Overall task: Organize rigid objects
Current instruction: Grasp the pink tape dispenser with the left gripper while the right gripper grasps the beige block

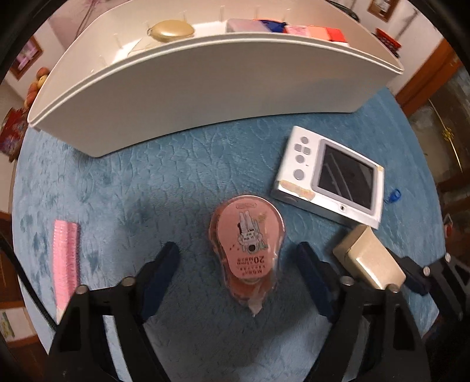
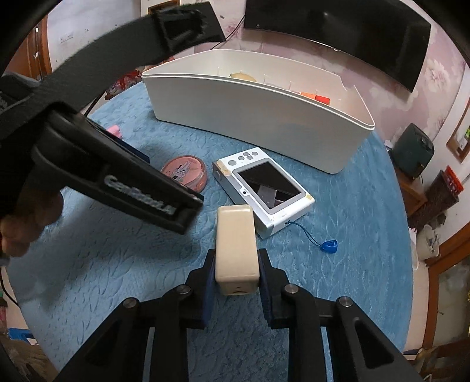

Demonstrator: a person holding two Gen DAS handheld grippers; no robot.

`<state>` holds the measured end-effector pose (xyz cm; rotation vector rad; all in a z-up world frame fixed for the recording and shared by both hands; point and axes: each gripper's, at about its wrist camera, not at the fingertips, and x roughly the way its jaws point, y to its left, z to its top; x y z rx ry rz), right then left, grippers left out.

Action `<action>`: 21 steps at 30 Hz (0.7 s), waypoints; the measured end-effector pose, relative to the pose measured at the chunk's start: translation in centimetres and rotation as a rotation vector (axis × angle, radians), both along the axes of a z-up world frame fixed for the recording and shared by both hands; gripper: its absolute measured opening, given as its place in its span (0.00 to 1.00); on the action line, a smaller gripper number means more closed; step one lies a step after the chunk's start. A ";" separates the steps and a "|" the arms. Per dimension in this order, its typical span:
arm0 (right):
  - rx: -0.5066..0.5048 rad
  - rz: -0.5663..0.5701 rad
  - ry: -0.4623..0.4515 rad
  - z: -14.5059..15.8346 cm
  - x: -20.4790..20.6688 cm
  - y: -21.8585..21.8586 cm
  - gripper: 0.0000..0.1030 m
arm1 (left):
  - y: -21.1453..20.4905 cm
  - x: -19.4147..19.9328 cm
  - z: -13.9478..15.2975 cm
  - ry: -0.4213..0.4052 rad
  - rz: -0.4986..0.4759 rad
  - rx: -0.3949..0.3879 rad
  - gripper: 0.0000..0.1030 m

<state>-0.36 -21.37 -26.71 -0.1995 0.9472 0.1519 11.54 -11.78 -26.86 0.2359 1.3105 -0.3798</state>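
Note:
My left gripper [image 1: 239, 261] is open, its jaws on either side of a pink correction-tape dispenser [image 1: 247, 249] in clear wrap lying on the blue cloth; it also shows in the right wrist view [image 2: 185, 170]. My right gripper [image 2: 236, 264] is shut on a cream rectangular box [image 2: 236, 244], held low over the cloth; the box also shows in the left wrist view [image 1: 368, 260]. A white camera [image 1: 332, 176] lies to the right of the dispenser, also seen in the right wrist view [image 2: 261, 188]. The white organizer bin [image 1: 205, 85] stands behind.
The bin [image 2: 258, 117] holds a gold oval case [image 1: 171, 31], a pink box [image 1: 246, 26] and red-orange boxes [image 1: 320, 31] between dividers. A pink comb-like item [image 1: 66, 261] lies at left. A blue strap loop [image 2: 329, 245] trails from the camera. The left gripper body [image 2: 111, 173] crosses the right wrist view.

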 end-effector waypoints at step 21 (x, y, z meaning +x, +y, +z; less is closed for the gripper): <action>0.111 -0.060 -0.018 3.8 -0.2 -0.3 0.25 | 1.8 -1.4 7.0 -0.113 -0.005 -0.033 0.51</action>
